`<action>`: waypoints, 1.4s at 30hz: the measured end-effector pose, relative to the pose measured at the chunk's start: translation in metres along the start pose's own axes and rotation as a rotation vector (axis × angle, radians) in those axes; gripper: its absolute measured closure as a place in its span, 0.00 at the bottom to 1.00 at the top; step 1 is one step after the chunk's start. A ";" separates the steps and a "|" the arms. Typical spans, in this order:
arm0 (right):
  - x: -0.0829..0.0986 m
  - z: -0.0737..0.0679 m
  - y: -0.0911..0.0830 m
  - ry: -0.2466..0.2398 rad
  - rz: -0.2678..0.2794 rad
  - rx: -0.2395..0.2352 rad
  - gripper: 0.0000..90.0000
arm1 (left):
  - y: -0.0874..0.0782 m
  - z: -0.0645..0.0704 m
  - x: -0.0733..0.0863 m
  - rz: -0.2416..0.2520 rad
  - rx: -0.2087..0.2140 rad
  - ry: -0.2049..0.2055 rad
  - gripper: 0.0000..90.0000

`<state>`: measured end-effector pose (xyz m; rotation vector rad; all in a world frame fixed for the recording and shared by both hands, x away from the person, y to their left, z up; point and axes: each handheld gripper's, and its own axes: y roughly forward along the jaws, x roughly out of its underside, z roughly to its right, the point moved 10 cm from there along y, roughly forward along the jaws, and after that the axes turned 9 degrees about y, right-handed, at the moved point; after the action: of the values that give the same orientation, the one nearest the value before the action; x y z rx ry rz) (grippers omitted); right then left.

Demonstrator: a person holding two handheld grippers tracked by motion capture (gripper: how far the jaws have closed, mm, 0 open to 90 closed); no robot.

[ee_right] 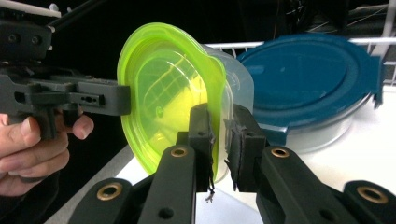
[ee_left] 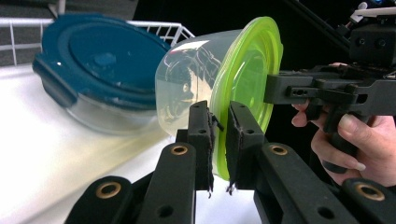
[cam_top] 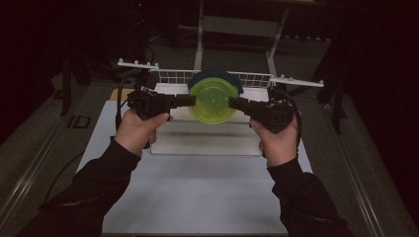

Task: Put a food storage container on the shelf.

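Room: dark all round, lit only over the counter (cam_top: 197, 197); pale sheet on top, dim frame legs behind.
Landmark: white wire rack (cam_top: 217, 77) at far edge of counter, w/ a white tray (cam_top: 205, 139) just in front of it.
Green-lid tub: clear plastic tub w/ lime-green lid (cam_top: 213, 101), held up off the tray, tipped on its side so lid faces the person; sits just in front of rack centre, between the two tongs.
Blue-lid tub: clear container w/ dark blue clip lid (ee_left: 100, 60), leaning against the rack, directly behind the green-lid tub; in high view only its blue rim peeks out above the green lid.
Left tongs (ee_left: 220, 135): come in from rack's left side, narrow, pinching the green lid's rim edge-on; one jaw on lid face, other on tub side. Left hand (cam_top: 141, 129) wraps the grip.
Right tongs (ee_right: 219, 135): from rack's right side, narrow too, clamped on opposite rim of same lid, lid edge between the pads. Right hand (cam_top: 277, 140) on grip.
Sleeves: dark, both forearms enter from near edge of counter.
Contact: tub touches only the tongs; clear of tray; gap to blue-lid tub can't tell.
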<state>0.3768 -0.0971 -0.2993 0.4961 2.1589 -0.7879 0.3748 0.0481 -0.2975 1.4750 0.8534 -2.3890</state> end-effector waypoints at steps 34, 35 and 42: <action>-0.049 0.040 0.038 0.116 -0.047 0.078 0.88 | 0.039 -0.051 -0.034 0.002 -0.022 -0.118 0.88; -0.050 0.041 0.039 0.124 -0.049 0.083 0.88 | 0.040 -0.053 -0.035 0.001 -0.027 -0.115 0.87; -0.058 0.049 0.044 0.135 -0.034 0.119 0.81 | 0.046 -0.058 -0.039 0.001 -0.032 -0.137 0.80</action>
<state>0.4636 -0.1031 -0.2961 0.5891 2.2582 -0.9294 0.4584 0.0392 -0.3002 1.2828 0.8540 -2.4313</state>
